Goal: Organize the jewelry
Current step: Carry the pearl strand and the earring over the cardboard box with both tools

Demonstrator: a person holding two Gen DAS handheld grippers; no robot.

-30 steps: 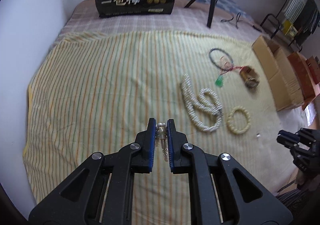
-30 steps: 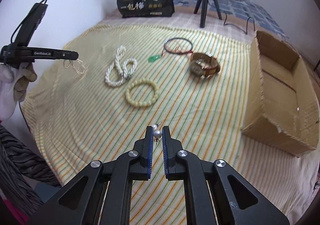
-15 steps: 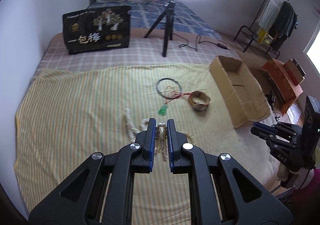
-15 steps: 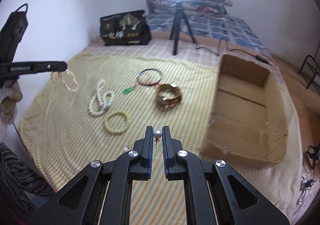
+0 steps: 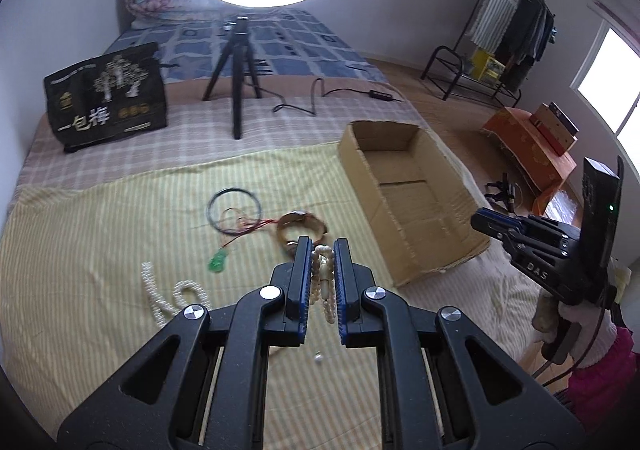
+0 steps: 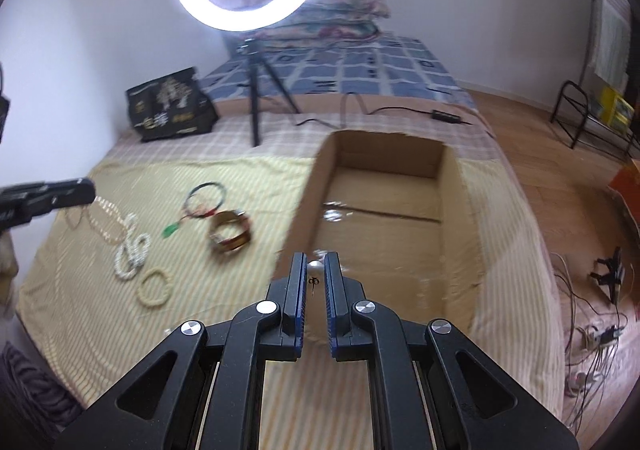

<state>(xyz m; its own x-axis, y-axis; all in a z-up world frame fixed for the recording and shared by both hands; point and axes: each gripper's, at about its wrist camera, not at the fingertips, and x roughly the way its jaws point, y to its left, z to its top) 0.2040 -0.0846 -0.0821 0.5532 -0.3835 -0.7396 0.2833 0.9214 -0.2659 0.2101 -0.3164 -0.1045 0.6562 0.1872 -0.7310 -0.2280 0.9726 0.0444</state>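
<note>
The left gripper (image 5: 322, 246), clamped on a bead bracelet (image 5: 325, 282), is carried up and over from the bare striped cloth toward the box (image 5: 404, 201). The right gripper (image 6: 316, 262), pinching a pearl earring (image 6: 315, 265), is brought from the cloth to the box's near wall.

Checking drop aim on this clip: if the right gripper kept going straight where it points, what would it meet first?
Probably the cardboard box: the right gripper, shut on a pearl earring, points over its near wall toward the floor inside. Depth is uncertain.
</note>
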